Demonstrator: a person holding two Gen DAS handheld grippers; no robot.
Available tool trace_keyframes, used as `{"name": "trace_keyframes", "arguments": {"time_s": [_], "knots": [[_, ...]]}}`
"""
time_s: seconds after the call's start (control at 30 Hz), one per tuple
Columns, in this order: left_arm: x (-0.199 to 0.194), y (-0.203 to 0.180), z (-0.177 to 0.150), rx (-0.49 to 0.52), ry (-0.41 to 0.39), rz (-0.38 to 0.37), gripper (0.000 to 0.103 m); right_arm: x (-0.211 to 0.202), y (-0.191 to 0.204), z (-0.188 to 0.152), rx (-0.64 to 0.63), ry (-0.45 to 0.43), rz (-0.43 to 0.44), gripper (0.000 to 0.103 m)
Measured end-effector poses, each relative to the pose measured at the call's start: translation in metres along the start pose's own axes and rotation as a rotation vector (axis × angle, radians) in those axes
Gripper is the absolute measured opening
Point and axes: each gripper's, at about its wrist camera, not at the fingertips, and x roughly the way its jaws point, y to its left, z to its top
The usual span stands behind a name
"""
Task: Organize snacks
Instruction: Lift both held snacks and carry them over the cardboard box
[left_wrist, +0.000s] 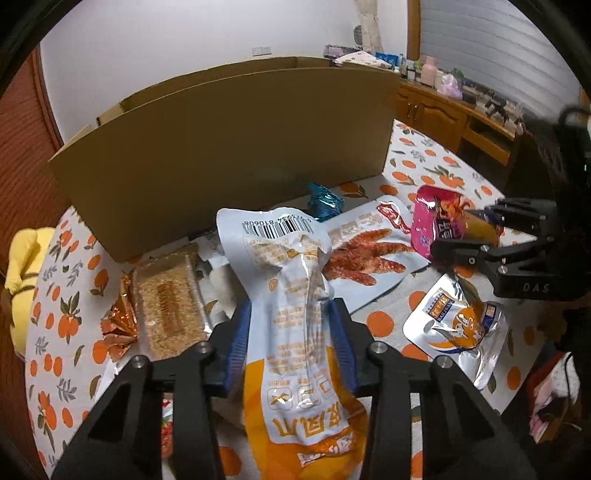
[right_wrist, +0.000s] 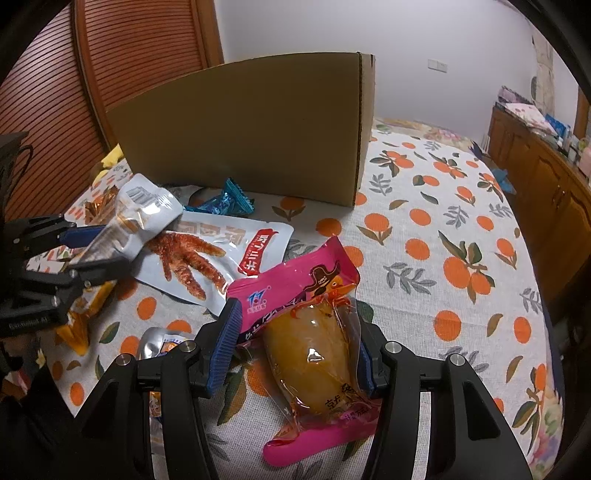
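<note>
My left gripper pinches the white-and-orange pouch and my right gripper pinches the pink pouch, both above the tablecloth before the cardboard box. These slick, floppy packets could slip free or catch the box wall while going in.

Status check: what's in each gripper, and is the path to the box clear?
Left gripper shut on white-and-orange foil packet. Right gripper shut on pink pouch. Brown cardboard box ahead; blue candy wrapper at its base.
</note>
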Motion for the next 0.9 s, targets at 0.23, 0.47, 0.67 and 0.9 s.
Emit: {"name": "trace_keyframes", "arguments": {"time_s": [0.23, 0.47, 0.67, 0.9], "knots": [[-0.019, 0.02, 0.006, -0.061, -0.052, -0.039, 0.037, -0.001, -0.001, -0.001, 0.006, -0.008, 0.003, 0.052], [-0.027, 0.014, 0.011, -0.041, -0.095, -0.042, 0.03, -0.009, -0.004, -0.001, 0.026, -0.058, -0.008, 0.039], [-0.037, 0.012, 0.017, -0.047, -0.134, -0.054, 0.029, -0.014, -0.004, -0.001, 0.03, -0.088, -0.01, 0.038], [-0.057, 0.014, 0.027, -0.039, -0.191, -0.064, 0.029, -0.024, -0.008, 0.0, 0.048, -0.123, -0.014, 0.038]]}}
